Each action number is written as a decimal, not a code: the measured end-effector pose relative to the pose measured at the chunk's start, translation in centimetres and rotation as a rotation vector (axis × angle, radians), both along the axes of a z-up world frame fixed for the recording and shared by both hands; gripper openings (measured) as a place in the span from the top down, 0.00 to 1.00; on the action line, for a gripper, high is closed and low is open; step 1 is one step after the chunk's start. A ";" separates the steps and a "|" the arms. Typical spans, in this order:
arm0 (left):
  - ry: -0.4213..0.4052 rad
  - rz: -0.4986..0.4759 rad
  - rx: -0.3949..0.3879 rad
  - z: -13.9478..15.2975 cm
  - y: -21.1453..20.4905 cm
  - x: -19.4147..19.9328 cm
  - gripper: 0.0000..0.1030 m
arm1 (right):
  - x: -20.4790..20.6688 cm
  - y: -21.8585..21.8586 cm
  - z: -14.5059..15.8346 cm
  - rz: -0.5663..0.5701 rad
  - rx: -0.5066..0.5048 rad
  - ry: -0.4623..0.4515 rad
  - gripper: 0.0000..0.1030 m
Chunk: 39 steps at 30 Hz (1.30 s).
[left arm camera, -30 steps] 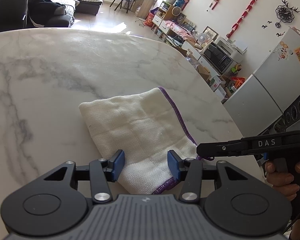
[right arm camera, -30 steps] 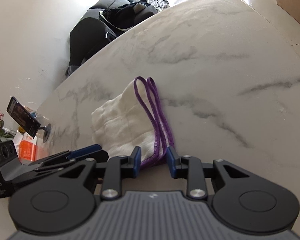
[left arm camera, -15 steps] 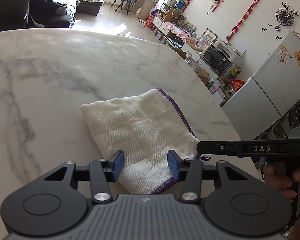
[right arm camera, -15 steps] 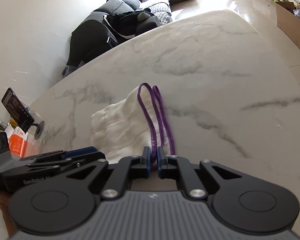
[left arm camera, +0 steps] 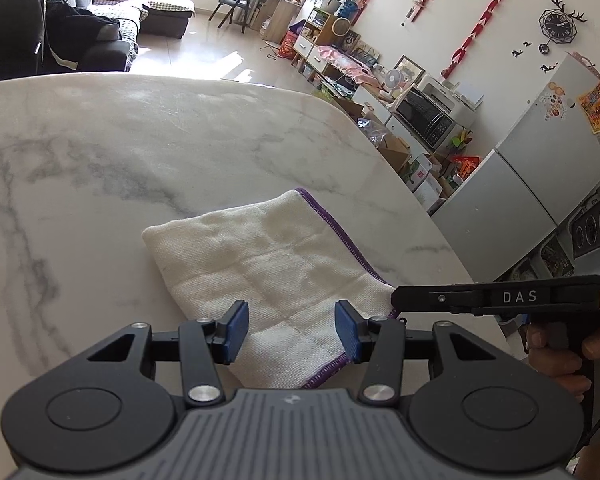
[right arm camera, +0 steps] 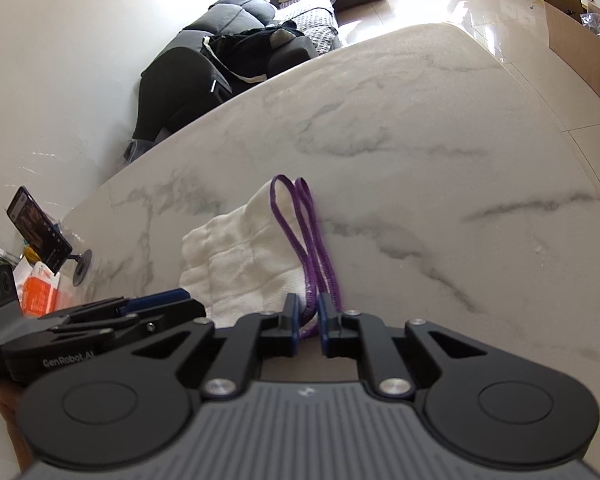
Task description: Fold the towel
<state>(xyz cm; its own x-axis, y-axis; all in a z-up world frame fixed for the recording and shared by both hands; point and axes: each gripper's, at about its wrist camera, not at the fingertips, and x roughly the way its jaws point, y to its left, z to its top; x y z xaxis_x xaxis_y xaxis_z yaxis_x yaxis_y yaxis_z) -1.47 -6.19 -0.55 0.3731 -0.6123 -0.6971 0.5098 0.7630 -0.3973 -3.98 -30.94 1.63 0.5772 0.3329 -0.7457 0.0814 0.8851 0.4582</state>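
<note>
A white towel with a purple hem lies folded on the marble table; in the right wrist view the towel shows two hem layers stacked. My left gripper is open, its blue pads on either side of the towel's near edge, just above it. My right gripper is nearly shut, its pads close on both sides of the purple hem corner. It also shows in the left wrist view at the towel's right corner.
A phone on a stand and an orange packet sit at the table's left end. The table's curved edge runs close to the right of the towel. A fridge and shelves stand beyond it.
My right gripper closed on the towel's purple hem corner, then its jaws parted slightly. My left gripper stayed open over the near edge. The towel has barely moved.
</note>
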 end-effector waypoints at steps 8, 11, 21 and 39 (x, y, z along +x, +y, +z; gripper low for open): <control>0.027 0.006 0.000 -1.1 0.0 0.4 0.53 | 0.5 -0.2 -0.8 -0.012 0.032 0.032 0.85; 0.025 0.005 -0.004 -1.1 0.1 0.3 0.53 | 0.6 0.0 -1.1 -0.011 0.047 0.040 0.84; 0.021 0.001 -0.004 -1.2 0.3 0.3 0.53 | 0.7 0.2 -1.4 -0.016 0.051 0.052 0.79; 0.017 0.017 -0.021 -0.5 0.7 0.2 0.53 | 0.4 1.5 0.4 0.026 -0.005 -0.039 0.93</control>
<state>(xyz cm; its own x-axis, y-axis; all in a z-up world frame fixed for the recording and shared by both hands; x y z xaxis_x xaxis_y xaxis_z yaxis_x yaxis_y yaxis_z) -1.32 -5.50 -1.04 0.3723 -0.6200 -0.6906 0.4896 0.7634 -0.4214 -3.54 -29.45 2.05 0.5966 0.3449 -0.7247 0.0404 0.8889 0.4563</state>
